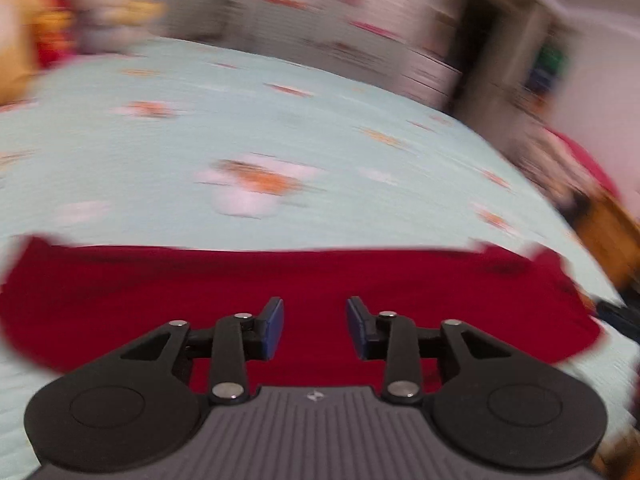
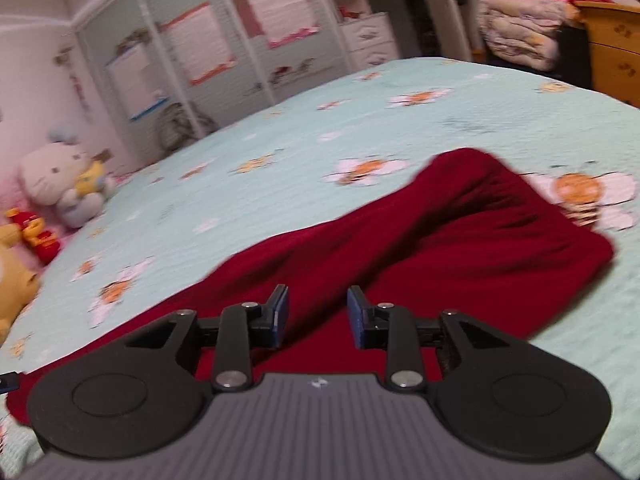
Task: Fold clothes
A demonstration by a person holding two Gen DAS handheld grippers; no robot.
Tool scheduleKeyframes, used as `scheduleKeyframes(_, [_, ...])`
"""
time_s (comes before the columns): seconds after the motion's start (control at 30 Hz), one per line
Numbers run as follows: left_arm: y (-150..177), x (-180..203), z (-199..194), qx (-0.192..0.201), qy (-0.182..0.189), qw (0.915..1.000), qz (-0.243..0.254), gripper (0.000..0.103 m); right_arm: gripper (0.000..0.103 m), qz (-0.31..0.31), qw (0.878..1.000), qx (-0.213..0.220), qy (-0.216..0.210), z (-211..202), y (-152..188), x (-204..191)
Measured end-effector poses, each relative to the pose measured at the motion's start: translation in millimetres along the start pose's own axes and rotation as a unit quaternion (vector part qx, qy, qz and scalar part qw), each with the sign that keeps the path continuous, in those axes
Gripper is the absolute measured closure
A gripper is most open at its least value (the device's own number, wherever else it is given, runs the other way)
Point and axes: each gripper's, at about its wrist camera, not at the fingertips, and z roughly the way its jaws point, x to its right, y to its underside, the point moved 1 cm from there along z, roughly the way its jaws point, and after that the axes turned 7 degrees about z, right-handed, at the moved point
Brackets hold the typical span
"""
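A dark red garment (image 1: 300,292) lies spread on the pale green bedspread (image 1: 240,128), a folded part bunched at its far end in the right view. The left gripper (image 1: 315,326) and right gripper (image 2: 317,316) hover above it, jaws spread, nothing between them

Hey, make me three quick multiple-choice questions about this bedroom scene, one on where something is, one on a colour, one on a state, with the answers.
1. Where does the garment lie?
A on the bedspread
B on a chair
C on the floor

2. What colour is the garment?
A navy
B dark red
C white

3. How does the right gripper stand?
A shut on the cloth
B shut on nothing
C open, holding nothing

Answers: 1 A, it is spread across the pale printed cover. 2 B, deep red in both views. 3 C, a clear gap shows between its blue pads.
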Motion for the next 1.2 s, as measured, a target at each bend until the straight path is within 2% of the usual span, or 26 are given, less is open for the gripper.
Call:
scheduleKeyframes(0.1, [-17,41,40,-0.025,0.068,0.9972,0.022,0.059,0.068,0.004,1.0,0.013,0.005,6,-26,20])
scheduleKeyframes(0.13, [-22,55,54,-0.033,0.08,0.9958,0.032,0.057,0.063,0.003,1.0,0.017,0.004,10,-37,27])
scheduleKeyframes(0.2, [-31,81,83,-0.047,0.095,0.9929,0.054,0.056,0.056,0.0,1.0,0.028,0.007,19,-59,47])
scheduleKeyframes(0.37, [-47,124,160,-0.069,0.113,0.9868,0.094,0.048,0.056,-0.034,0.999,0.034,0.024,72,-121,85])
scheduleKeyframes(0.53, [-45,142,224,-0.109,0.13,0.9791,0.111,0.048,0.056,-0.088,0.996,-0.022,0.016,139,-164,101])
scheduleKeyframes(0.6, [-45,148,234,-0.107,0.144,0.9772,0.114,0.048,0.054,-0.107,0.993,-0.045,0.009,164,-173,103])
scheduleKeyframes(0.67, [-47,153,243,-0.104,0.148,0.9768,0.115,0.048,0.048,-0.121,0.989,-0.081,0.005,190,-177,104])
scheduleKeyframes(0.8, [-49,163,261,-0.109,0.149,0.9753,0.122,0.048,0.048,-0.146,0.979,-0.139,0.014,235,-177,108])
scheduleKeyframes(0.87, [-50,167,267,-0.108,0.149,0.974,0.132,0.048,0.048,-0.16,0.975,-0.15,0.026,249,-176,111])
scheduleKeyframes(0.93, [-51,168,271,-0.106,0.15,0.974,0.132,0.049,0.048,-0.153,0.973,-0.17,0.021,261,-176,116])
scheduleKeyframes(1.0, [-52,169,274,-0.106,0.153,0.9734,0.133,0.053,0.048,-0.139,0.972,-0.188,0.009,267,-176,122])
scheduleKeyframes(1.07, [-52,174,273,-0.104,0.145,0.9711,0.158,0.067,0.049,-0.125,0.97,-0.206,-0.004,274,-176,129])
scheduleKeyframes(1.1, [-52,175,272,-0.104,0.146,0.9696,0.167,0.081,0.052,-0.121,0.97,-0.211,-0.013,274,-176,131])
scheduleKeyframes(1.13, [-52,177,271,-0.105,0.148,0.9679,0.173,0.089,0.061,-0.117,0.97,-0.213,-0.024,273,-177,131])
scheduleKeyframes(1.17, [-52,177,271,-0.107,0.153,0.9677,0.17,0.092,0.073,-0.116,0.97,-0.211,-0.032,270,-177,131])
scheduleKeyframes(1.2, [-53,177,271,-0.108,0.157,0.9677,0.164,0.098,0.078,-0.116,0.971,-0.207,-0.039,266,-177,131])
